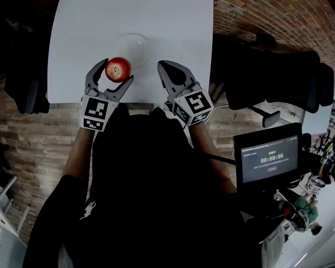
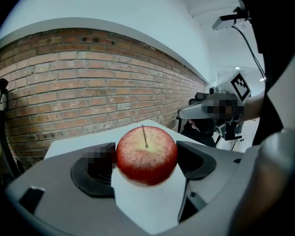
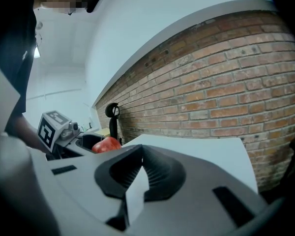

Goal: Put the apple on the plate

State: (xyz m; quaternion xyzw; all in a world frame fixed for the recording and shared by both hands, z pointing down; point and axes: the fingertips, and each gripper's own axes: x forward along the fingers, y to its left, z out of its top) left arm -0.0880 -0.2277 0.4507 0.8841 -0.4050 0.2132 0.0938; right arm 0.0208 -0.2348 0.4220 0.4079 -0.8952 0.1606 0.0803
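Left claw (image 1: 113, 76) is clamped on the apple (image 1: 118, 69), one jaw against each flank, over the near edge of the white table (image 1: 84, 32). The apple's stem stands upright, so its core axis runs vertical, square to the jaws' line. Just beyond the claw's tips lies the clear plate (image 1: 135, 42). Right claw (image 1: 163, 67), alongside, has its jaws pressed together on nothing.

Left gripper (image 1: 116, 71) and right gripper (image 1: 164, 67) are both chunky pale grey plastic, with black ribbed pads (image 3: 155, 173) inside the jaws. Each has a marker cube (image 1: 96, 113) with black-and-white squares. The person's in a dark top (image 1: 151, 188) with a small white mark (image 1: 90, 208) on the left sleeve.
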